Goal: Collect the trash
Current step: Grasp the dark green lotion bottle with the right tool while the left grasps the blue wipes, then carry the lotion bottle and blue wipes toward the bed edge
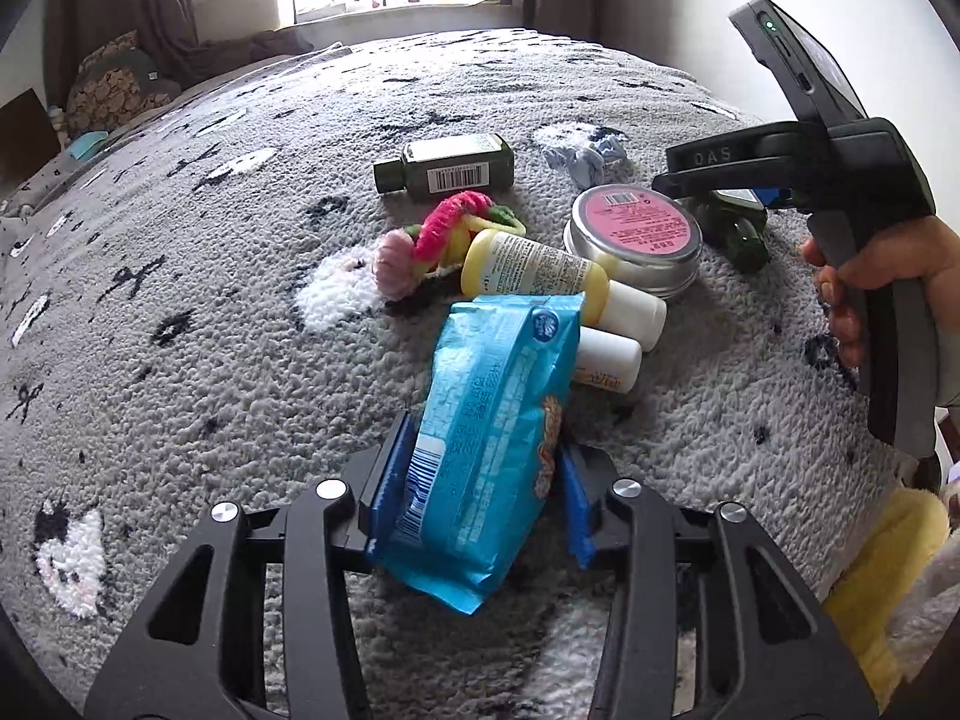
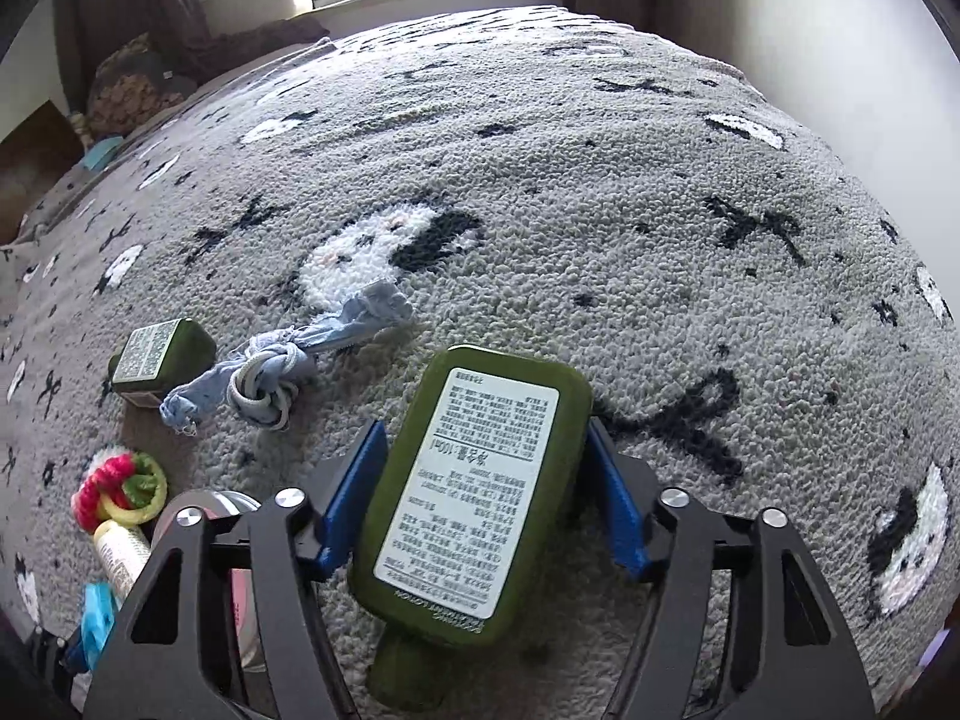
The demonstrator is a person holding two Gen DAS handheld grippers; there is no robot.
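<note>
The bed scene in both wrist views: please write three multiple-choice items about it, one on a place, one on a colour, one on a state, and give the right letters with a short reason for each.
1. Where does the knotted blue cloth lie in the right wrist view?
A. on the grey blanket, beside a small green bottle
B. inside the round tin
C. between the left gripper's fingers

2. What colour is the label on the round tin?
A. yellow
B. pink
C. white

3. What is the left gripper doing?
A. hanging open over the blanket
B. closed on a blue packet
C. closed on the tin

Answers:
1 A: the knotted blue cloth rests on the blanket next to the small green bottle.
2 B: the round tin has a pink label.
3 B: the left gripper pinches the blue packet from both sides.
</note>
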